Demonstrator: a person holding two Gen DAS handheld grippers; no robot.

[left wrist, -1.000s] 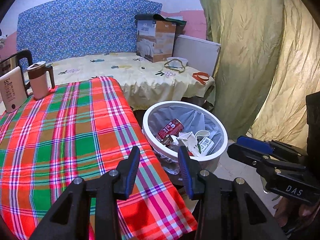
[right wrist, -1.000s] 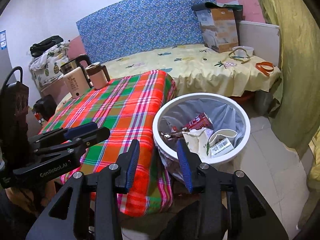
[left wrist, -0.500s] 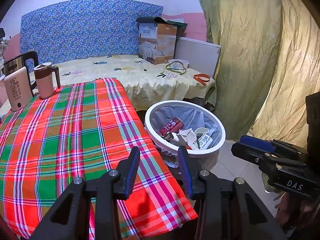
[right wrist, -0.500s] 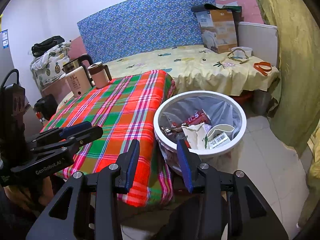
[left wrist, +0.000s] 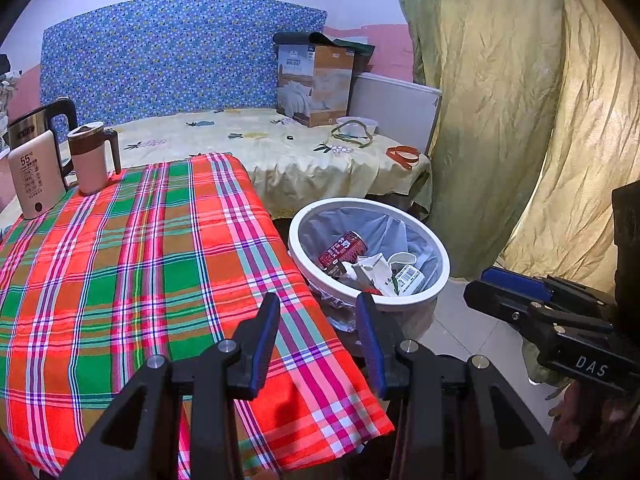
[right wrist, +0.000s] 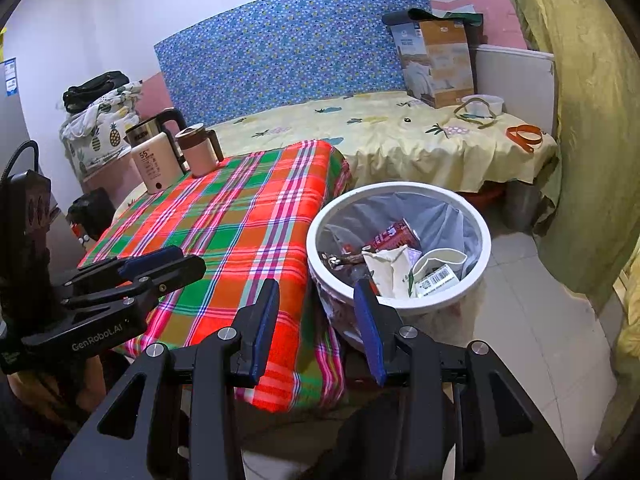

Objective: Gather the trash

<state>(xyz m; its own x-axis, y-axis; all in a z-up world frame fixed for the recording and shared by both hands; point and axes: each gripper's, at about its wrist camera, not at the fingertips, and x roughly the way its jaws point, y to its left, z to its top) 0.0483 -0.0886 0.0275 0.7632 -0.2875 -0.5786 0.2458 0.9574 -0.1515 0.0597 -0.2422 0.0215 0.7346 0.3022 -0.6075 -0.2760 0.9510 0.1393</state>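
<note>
Both views have drawn back a little from a second ago, so more of the plaid tablecloth and the floor shows, while the trash bin sits as it did. From the left wrist, the left gripper (left wrist: 318, 316) hangs with its fingers apart and nothing between them, over the near corner of the table's plaid tablecloth (left wrist: 132, 280). Just ahead and slightly right of its tips stands the white-rimmed trash bin (left wrist: 416, 302) with a grey liner, holding a red milk can (left wrist: 344, 250), a crumpled white carton (left wrist: 376, 274) and a barcoded label (left wrist: 412, 278). Far ahead to the left stand a cream kettle (left wrist: 34, 176) and a pink mug (left wrist: 90, 160). Off to the right, lower, the right gripper (left wrist: 508, 290) points toward the bin; from this side I cannot tell how its fingers stand. From the right wrist, the right gripper (right wrist: 316, 312) also has its fingers apart and empty, its right finger overlapping the bin's (right wrist: 478, 268) near rim in the view. The can (right wrist: 394, 236) and carton (right wrist: 390, 268) lie inside, just ahead. Left of this gripper the left gripper (right wrist: 160, 266) reaches over the tablecloth's (right wrist: 248, 216) edge. Beyond lies a bed with a yellow sheet (right wrist: 392, 136) and a cardboard box (right wrist: 440, 64).
</note>
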